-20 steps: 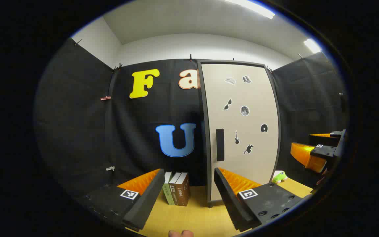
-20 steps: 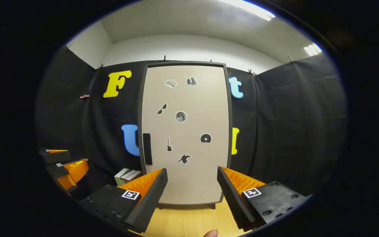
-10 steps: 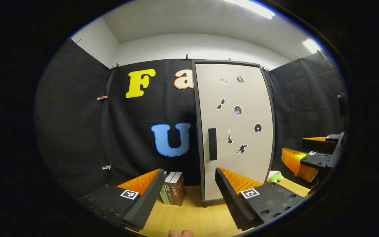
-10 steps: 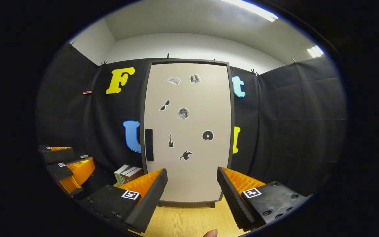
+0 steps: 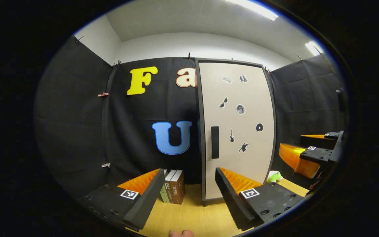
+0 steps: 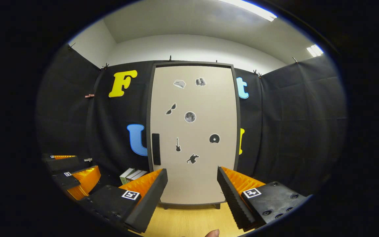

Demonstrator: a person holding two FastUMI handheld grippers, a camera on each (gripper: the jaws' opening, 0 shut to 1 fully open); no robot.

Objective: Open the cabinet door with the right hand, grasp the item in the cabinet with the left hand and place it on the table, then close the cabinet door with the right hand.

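Observation:
A tall beige cabinet [image 6: 194, 131] stands on the wooden table with its door closed, small dark stickers on it and a black handle [image 6: 156, 149] at its left edge. The same cabinet [image 5: 239, 131] and handle [image 5: 214, 142] appear in the left gripper view. My right gripper [image 6: 192, 194] faces the door's lower part, open and empty, some way off. Left of the cabinet my left gripper [image 5: 187, 194] is also open and empty. The other gripper appears at each view's edge: the right gripper [image 5: 311, 153], the left gripper [image 6: 72, 171]. What is inside the cabinet is hidden.
A few books [image 5: 173, 191] stand upright on the table [image 5: 189, 214] just left of the cabinet. A small green plush toy [image 5: 274, 176] lies to the cabinet's right. Black cloth walls enclose the booth on three sides.
Both views shifted slightly; the cabinet has drifted a little right in the right gripper view. The door stays closed and both grippers stay open.

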